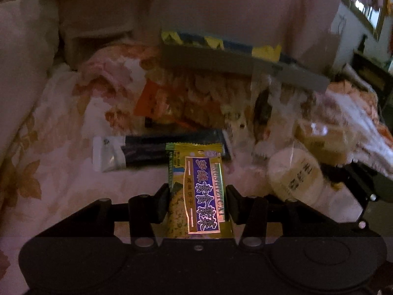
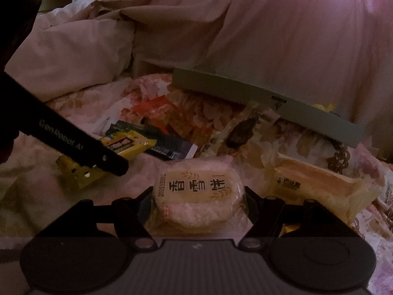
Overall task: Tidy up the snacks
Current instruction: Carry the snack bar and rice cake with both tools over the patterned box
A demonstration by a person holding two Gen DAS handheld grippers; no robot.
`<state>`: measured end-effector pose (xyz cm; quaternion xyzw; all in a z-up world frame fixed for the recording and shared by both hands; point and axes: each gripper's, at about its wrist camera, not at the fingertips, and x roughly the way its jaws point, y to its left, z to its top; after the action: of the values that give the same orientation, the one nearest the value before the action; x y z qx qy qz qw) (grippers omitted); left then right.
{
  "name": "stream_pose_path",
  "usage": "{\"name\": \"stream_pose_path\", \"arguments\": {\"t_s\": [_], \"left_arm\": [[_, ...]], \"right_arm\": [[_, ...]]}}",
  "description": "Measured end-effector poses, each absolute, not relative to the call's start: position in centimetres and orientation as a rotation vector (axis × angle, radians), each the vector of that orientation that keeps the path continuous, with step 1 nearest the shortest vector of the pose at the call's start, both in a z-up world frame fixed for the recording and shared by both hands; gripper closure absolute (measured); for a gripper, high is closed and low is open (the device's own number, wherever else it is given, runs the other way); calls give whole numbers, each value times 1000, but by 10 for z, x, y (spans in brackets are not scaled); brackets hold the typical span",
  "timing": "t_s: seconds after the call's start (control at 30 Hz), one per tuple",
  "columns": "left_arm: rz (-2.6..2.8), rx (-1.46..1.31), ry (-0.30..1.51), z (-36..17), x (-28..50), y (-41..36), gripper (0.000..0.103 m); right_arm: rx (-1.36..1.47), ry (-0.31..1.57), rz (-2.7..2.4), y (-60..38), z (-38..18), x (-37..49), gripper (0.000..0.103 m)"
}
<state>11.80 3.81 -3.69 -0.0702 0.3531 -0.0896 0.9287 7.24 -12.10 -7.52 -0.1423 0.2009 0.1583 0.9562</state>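
Both wrist views look closely down along their jaws, sharing the bedspread [image 1: 61, 147] and grey box [image 2: 245, 91].

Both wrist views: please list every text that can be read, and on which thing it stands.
"MUSHIZICAI", beside large Chinese characters: yellow biscuit packet between the left gripper's jaws.
"20251209", then a cut-off digit: round cake packet between the right gripper's jaws.
"GenRobot.AI": the left gripper's black body.
Print on the dark packet: too small to read.

"SUSHIZICAI" and "素食紫菜" on the yellow cracker packet [image 1: 199, 194], "香雪饼" and "20251209" on the round pastry packet [image 2: 199, 198], "GenRobot.AI" on the black gripper arm [image 2: 61, 135]
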Motion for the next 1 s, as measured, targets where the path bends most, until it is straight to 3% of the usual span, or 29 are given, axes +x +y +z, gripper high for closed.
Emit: {"name": "stream_pose_path", "arguments": {"t_s": [0.3, 0.57, 1.0], "left_arm": [[-184, -212, 557, 3, 135, 36, 53], [-188, -225, 446, 50, 198, 28, 53], [-154, -304, 487, 59, 309, 22, 53]], "right_arm": [[-256, 296, 288, -133, -41, 80, 26], [-201, 216, 236, -153, 3, 128, 26], [-74, 292, 182, -185, 36, 254, 26]]}}
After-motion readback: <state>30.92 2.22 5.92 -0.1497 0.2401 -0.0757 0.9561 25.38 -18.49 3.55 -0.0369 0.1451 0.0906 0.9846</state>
